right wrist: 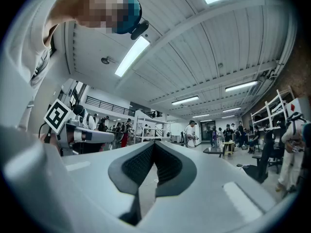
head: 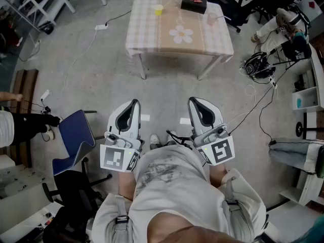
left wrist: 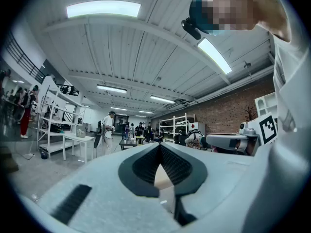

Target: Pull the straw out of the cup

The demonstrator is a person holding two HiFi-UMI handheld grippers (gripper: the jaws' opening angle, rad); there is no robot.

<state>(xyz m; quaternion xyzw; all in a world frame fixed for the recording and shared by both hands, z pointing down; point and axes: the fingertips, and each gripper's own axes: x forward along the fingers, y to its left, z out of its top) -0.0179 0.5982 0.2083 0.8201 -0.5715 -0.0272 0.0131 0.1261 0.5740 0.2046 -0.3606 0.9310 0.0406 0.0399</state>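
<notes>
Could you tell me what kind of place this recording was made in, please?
It looks like a large indoor workshop or lab hall. White shelving racks stand by a brick wall, long strip lights hang overhead, and a power strip lies on the bare floor.

I count one cloth-covered table (head: pixel 147 34) at the upper middle of the frame, with a single daisy print (head: pixel 181 34) on it. Two cups stand there, a yellow cup (head: pixel 158 9) and a pink cup (head: pixel 211 18), beside one dark box (head: pixel 193 4). Lower down are two grippers, the left gripper (head: pixel 134 103) and the right gripper (head: pixel 195 102). One blue chair (head: pixel 76 135) is at the left.
</notes>
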